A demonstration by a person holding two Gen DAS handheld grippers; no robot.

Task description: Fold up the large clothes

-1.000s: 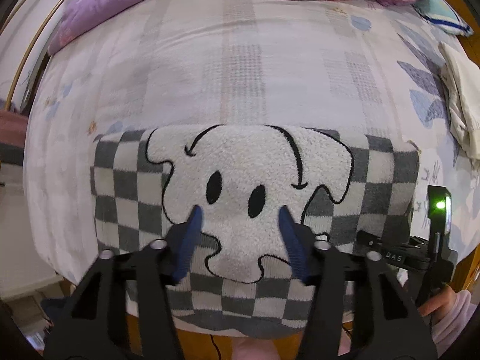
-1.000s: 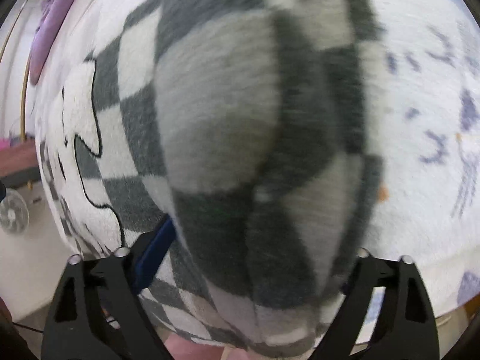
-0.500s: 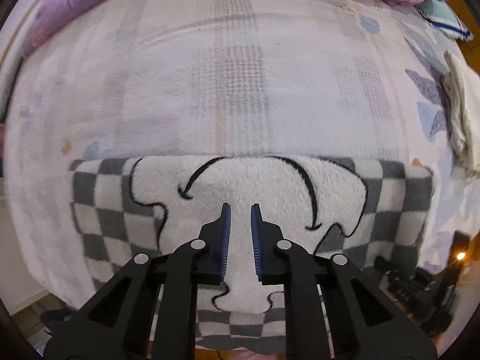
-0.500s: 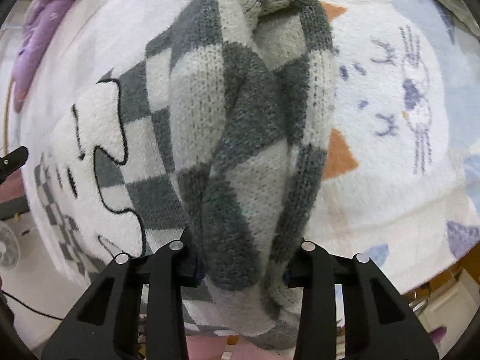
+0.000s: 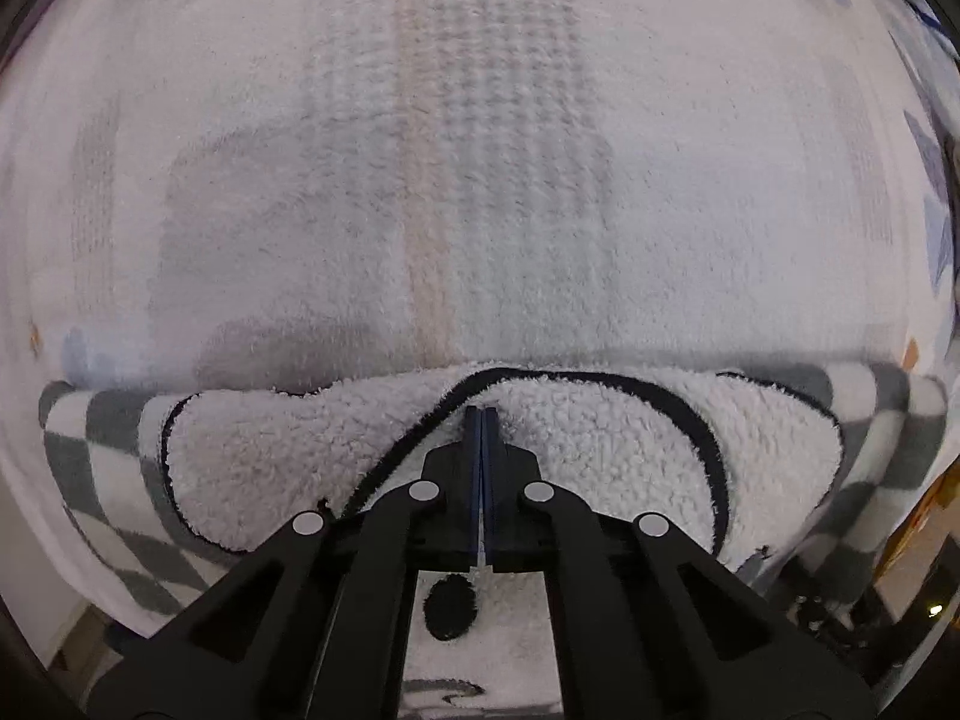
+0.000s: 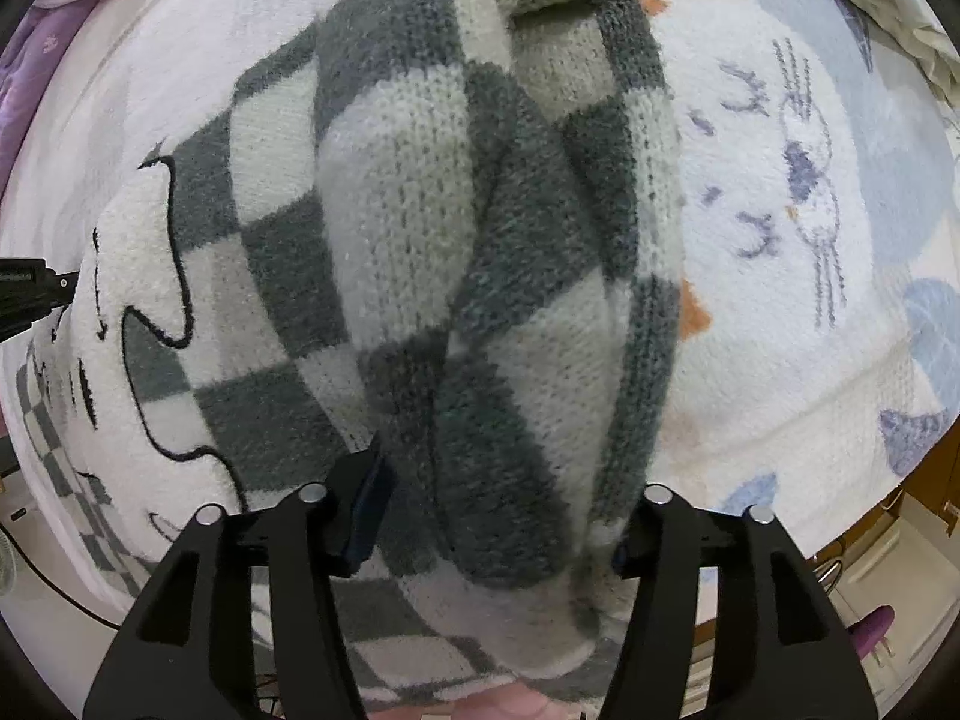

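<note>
Checked knit sweater (image 6: 420, 240), no readable writing

Place: a bedroom in a home.
Bed: a fluffy white blanket (image 6: 780, 360) with cartoon cat faces and blue shapes covers a wide soft surface, filling most of both views.
Bedding: a purple floral quilt (image 6: 36, 42) is bunched at the upper left of the right wrist view.
Floor: pale tiles (image 6: 870, 576) show at the lower right.

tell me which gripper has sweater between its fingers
The right gripper: the checked sleeve runs between its opening jaws. The left gripper is shut, empty, tips on the fleecy patch.
</note>
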